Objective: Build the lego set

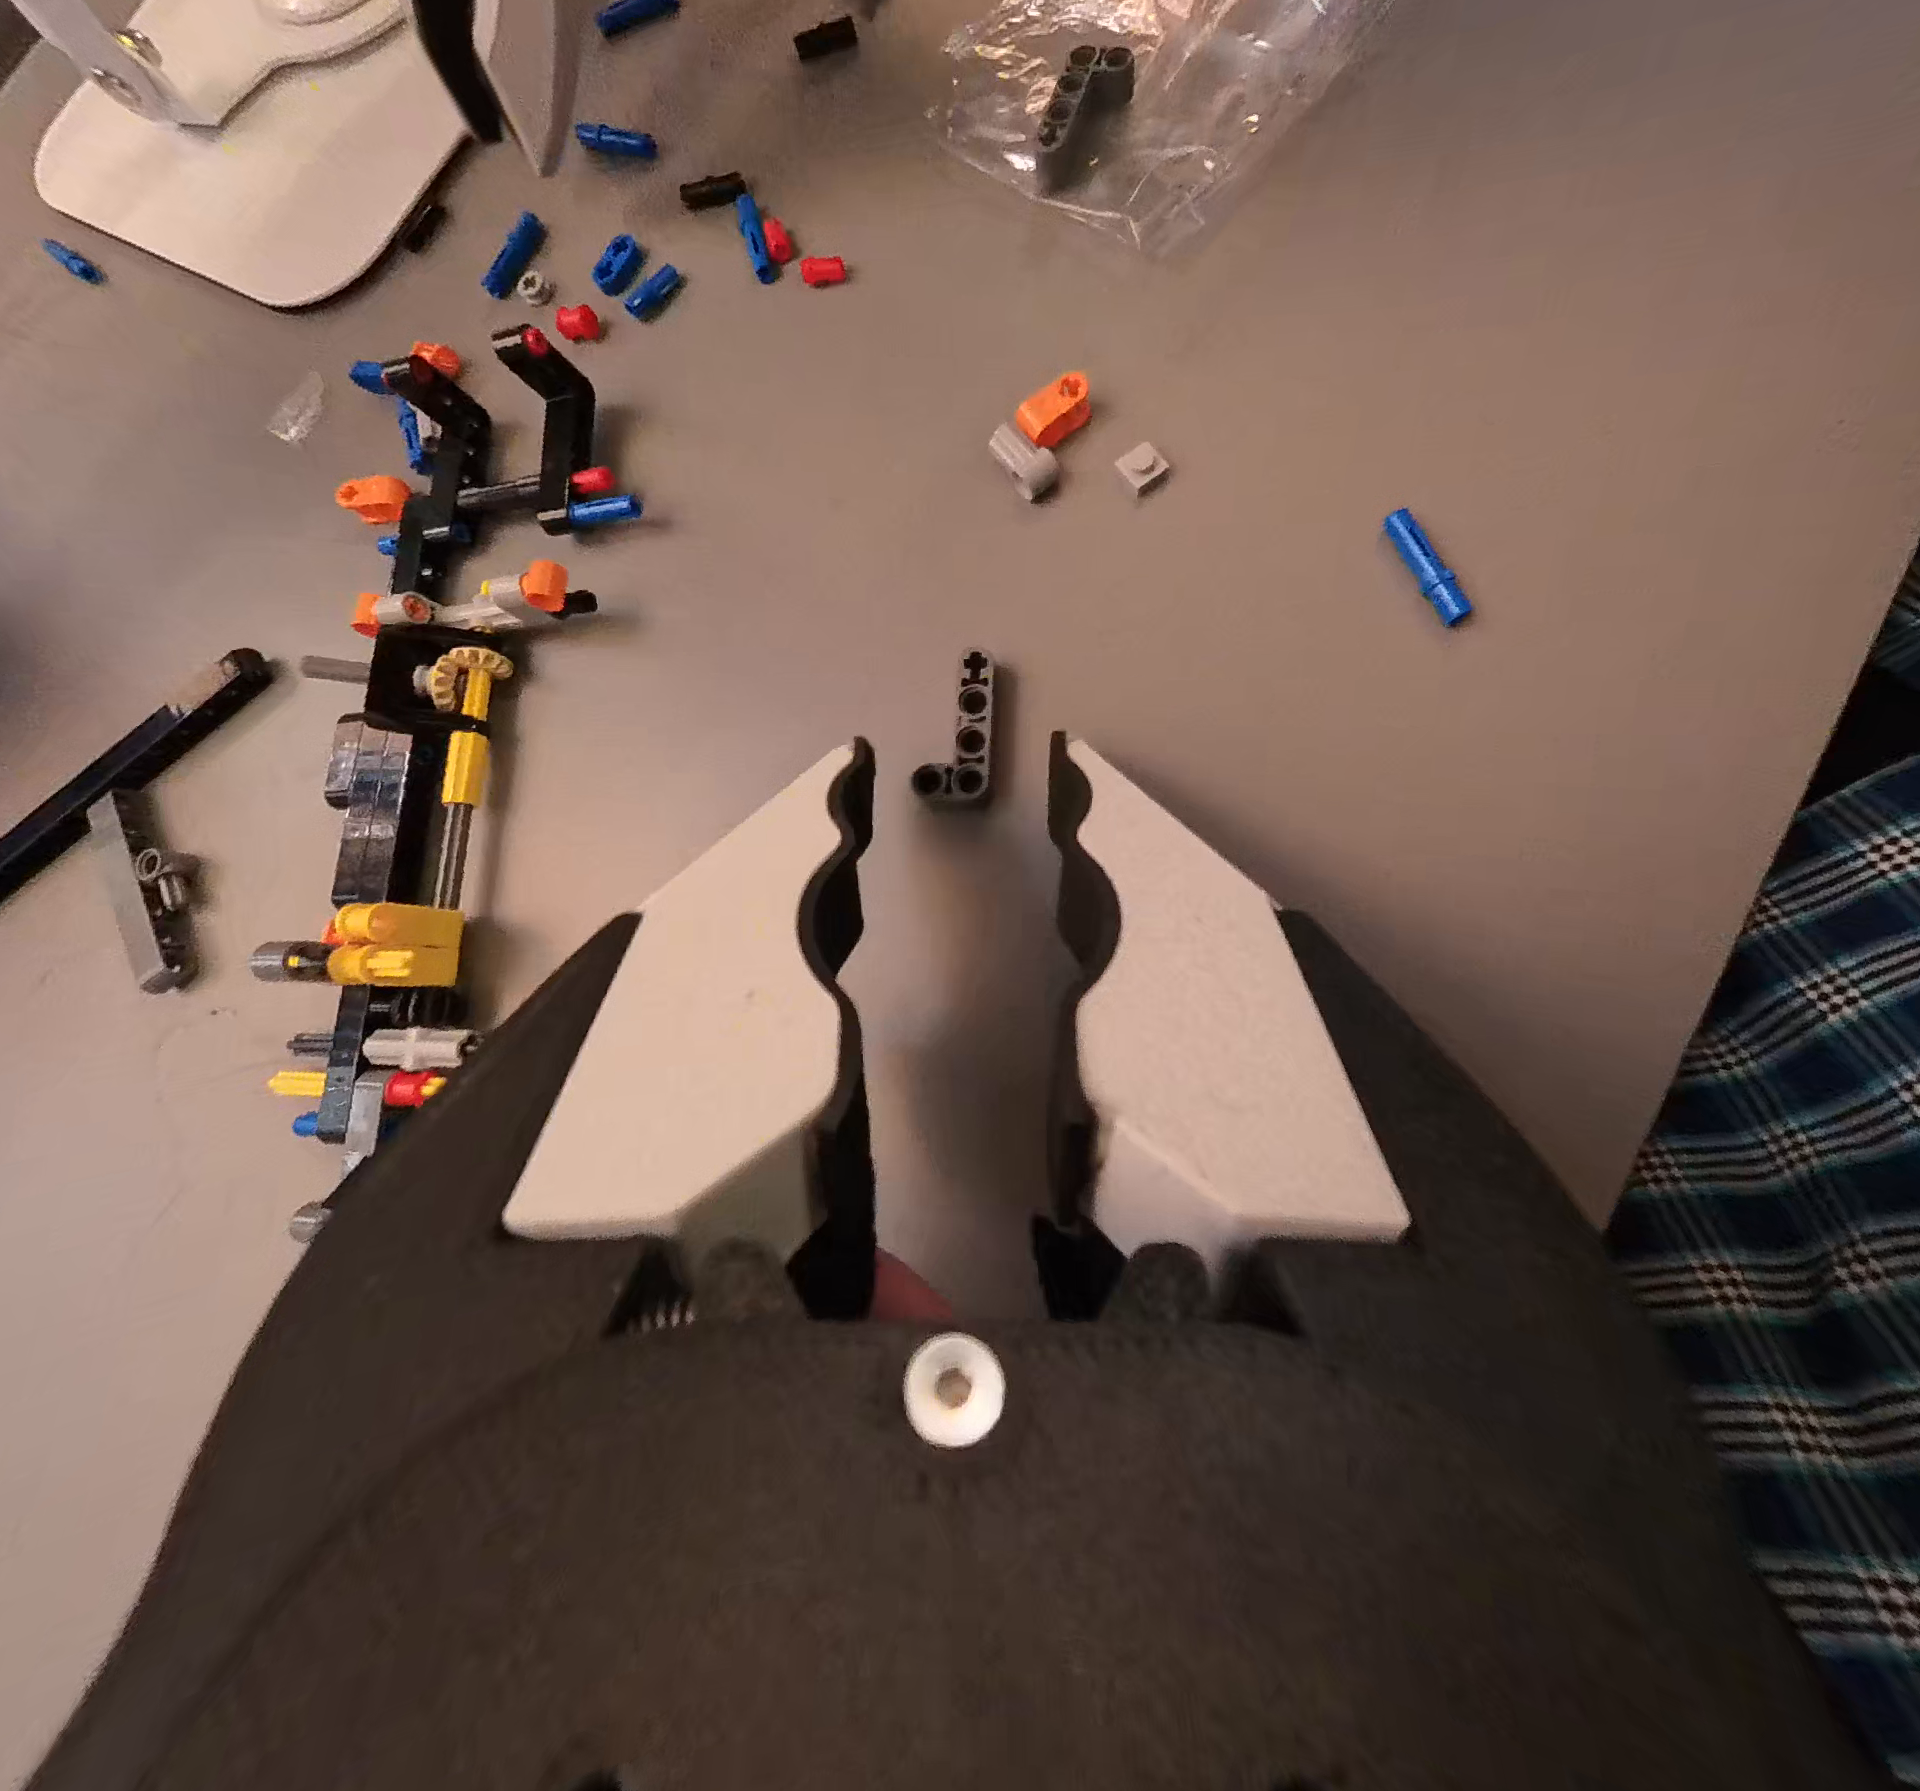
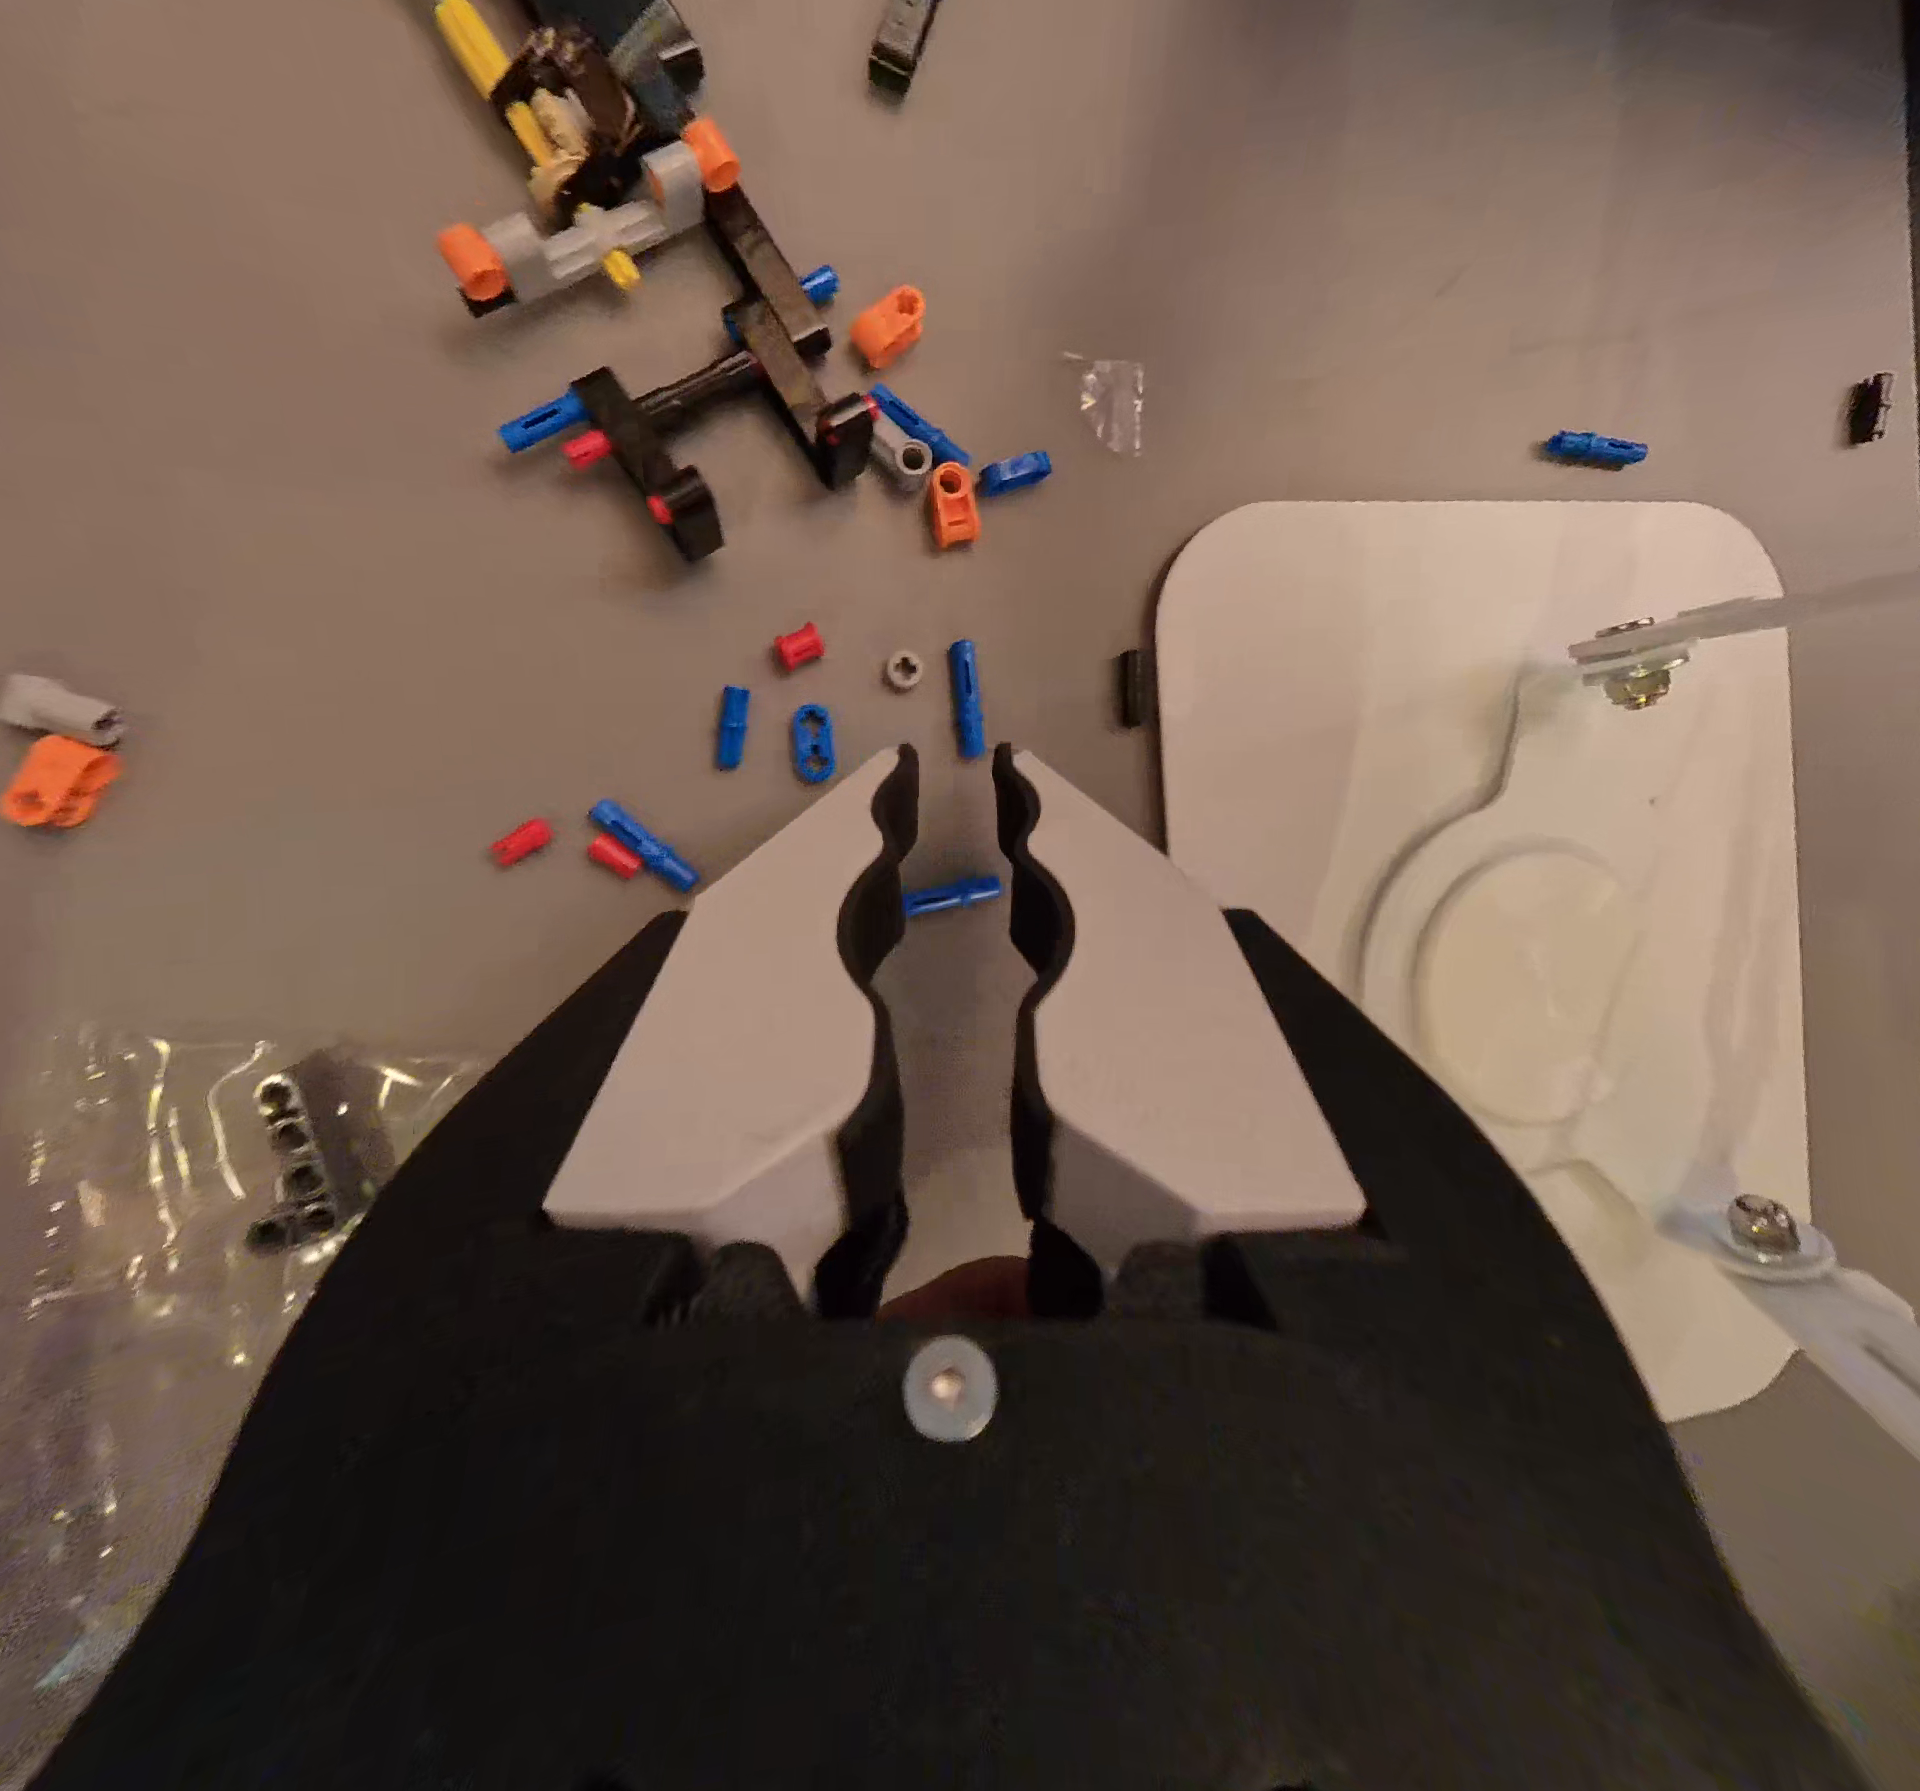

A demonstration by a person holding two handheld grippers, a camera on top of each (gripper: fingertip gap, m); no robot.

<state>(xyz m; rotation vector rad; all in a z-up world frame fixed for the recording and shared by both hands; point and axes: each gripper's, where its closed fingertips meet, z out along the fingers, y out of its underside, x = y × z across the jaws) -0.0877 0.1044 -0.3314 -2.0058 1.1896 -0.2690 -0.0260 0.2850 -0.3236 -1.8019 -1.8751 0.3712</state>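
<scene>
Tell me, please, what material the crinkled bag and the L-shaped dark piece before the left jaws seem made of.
The crinkled bag: thin clear plastic film, glossy; it shows creases, bright glints and a part visible through it. The L-shaped dark piece: apparently hard moulded plastic, dark grey, slightly shiny, with crisp round holes.

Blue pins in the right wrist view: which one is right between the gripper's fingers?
The blue pin lying crosswise on the table between the open right gripper's fingers. The others lie outside them.
</scene>
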